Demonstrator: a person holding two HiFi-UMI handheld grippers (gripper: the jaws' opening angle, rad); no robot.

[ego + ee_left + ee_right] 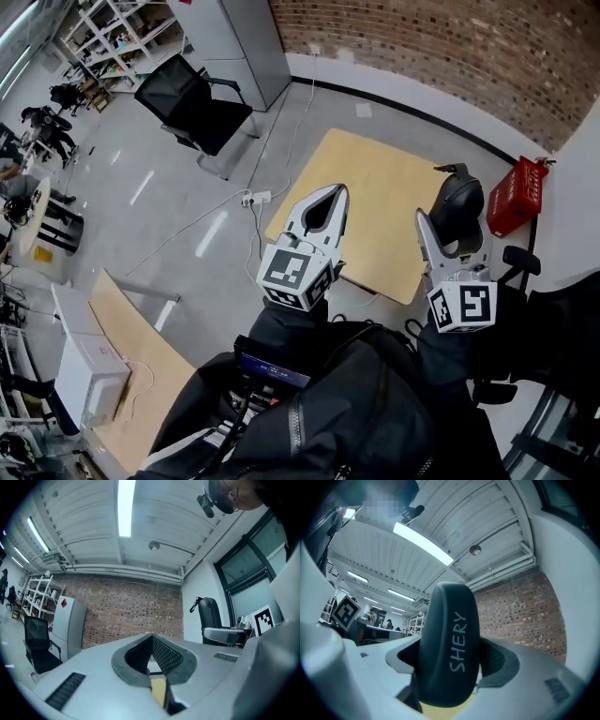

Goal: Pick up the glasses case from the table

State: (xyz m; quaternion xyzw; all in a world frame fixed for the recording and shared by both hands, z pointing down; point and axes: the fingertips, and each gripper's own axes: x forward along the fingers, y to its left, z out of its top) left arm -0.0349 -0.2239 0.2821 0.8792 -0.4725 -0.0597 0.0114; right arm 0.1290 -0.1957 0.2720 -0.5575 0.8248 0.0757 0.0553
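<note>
The glasses case [457, 200] is dark and oval, with a loop at its top, and "SHERY" printed along its edge [458, 641]. My right gripper [454, 236] is shut on it and holds it up off the light wooden table [370, 183] far below. In the right gripper view the case fills the gap between the jaws of the right gripper [451, 670]. My left gripper [332, 195] hangs over the table's near left part with its jaws closed tip to tip and nothing between them; the left gripper view shows the left gripper [150, 636] pointing at a brick wall.
A red box [517, 195] lies right of the table. A black office chair [194, 105] and a grey cabinet [240, 37] stand at the back left. A power strip [255, 198] with cables lies on the floor. Another desk [141, 370] with a white box [89, 373] is at the lower left.
</note>
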